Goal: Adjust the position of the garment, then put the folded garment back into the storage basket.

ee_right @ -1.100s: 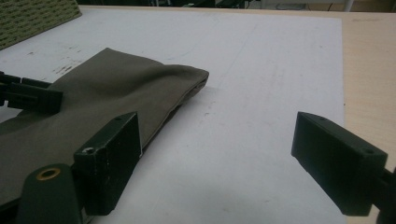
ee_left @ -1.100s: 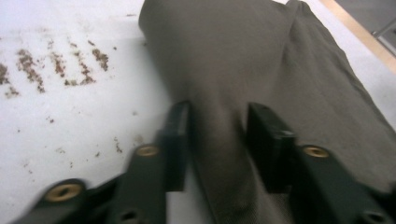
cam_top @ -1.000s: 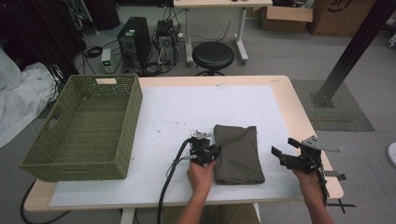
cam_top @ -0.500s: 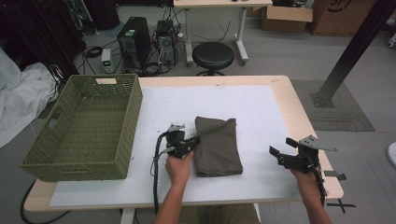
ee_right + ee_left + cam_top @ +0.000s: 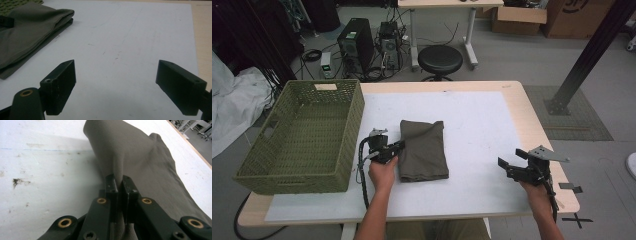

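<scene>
1 folded cloth (image 5: pixel 424 149) | 1 basket (image 5: pixel 302 135) | left hand-held gripper (image 5: pixel 119 182) clamps cloth | right hand-held gripper (image 5: pixel 115 85) agape

Item count: one folded olive-grey cloth (image 5: pixel 423 150), one green woven basket (image 5: pixel 302 135), one white mat (image 5: pixel 472 130), one bench (image 5: pixel 539 130), two tongs: left (image 5: pixel 399 145), right (image 5: pixel 504 167).

The folded cloth (image 5: pixel 424 150) is a dark olive-brown fabric, folded into a long rectangle of several layers. It lies flat on the white mat (image 5: pixel 472 130), near the middle of the table and just right of the green woven basket (image 5: pixel 302 135), its long side running away from the person. Its left edge is pinched into a raised ridge (image 5: pixel 117 157), while the rest lies smooth, with stacked layers showing along its far edge (image 5: pixel 62 18).
</scene>
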A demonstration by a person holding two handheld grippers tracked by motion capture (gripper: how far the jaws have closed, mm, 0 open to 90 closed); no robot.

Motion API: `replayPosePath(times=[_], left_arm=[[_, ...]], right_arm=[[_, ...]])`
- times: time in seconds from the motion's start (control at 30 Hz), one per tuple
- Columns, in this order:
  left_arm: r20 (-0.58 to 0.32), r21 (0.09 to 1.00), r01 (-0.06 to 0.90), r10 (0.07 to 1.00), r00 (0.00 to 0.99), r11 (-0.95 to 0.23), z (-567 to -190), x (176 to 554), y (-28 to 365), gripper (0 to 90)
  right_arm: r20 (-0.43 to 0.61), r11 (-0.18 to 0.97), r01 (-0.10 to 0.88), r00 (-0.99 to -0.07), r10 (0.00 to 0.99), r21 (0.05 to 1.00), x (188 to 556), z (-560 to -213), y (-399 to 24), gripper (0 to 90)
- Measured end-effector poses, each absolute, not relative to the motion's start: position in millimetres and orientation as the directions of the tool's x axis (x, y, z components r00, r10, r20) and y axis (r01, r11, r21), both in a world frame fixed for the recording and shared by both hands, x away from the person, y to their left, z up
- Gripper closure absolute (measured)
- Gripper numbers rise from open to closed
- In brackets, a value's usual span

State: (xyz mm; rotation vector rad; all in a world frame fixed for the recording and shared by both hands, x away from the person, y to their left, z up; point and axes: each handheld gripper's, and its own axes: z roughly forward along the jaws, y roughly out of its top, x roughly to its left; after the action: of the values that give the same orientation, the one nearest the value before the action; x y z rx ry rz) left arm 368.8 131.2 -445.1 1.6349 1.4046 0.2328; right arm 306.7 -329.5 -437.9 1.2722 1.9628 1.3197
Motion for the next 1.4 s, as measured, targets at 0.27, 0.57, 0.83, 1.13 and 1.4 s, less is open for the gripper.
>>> replayPosePath(times=[0.27,0.57,0.83,1.13,1.4], left_arm=[[-0.291,0.85,0.521,0.897,0.332,0.083,-427.7,353.8,124.5,20.8],[-0.25,0.912,0.4,0.899,0.359,0.093,-409.2,331.7,130.6,15.7],[-0.18,0.94,0.339,0.89,0.42,0.03,-401.0,324.7,130.6,15.8],[-0.132,0.947,0.32,0.913,0.386,0.002,-402.8,323.3,129.7,15.6],[-0.125,0.942,0.335,0.909,0.398,-0.017,-406.2,326.3,126.6,15.6]], right_arm=[[0.128,0.1,0.44,-0.46,0.879,0.892,304.5,-440.1,-332.7,16.3],[0.131,0.086,0.417,-0.465,0.876,0.905,298.5,-436.1,-337.1,15.8],[0.12,0.094,0.398,-0.481,0.869,0.912,296.3,-432.3,-334.1,15.7],[0.118,0.101,0.395,-0.492,0.862,0.913,296.5,-429.7,-332.2,15.7],[0.118,0.097,0.389,-0.493,0.862,0.916,296.1,-428.8,-331.3,15.7]])
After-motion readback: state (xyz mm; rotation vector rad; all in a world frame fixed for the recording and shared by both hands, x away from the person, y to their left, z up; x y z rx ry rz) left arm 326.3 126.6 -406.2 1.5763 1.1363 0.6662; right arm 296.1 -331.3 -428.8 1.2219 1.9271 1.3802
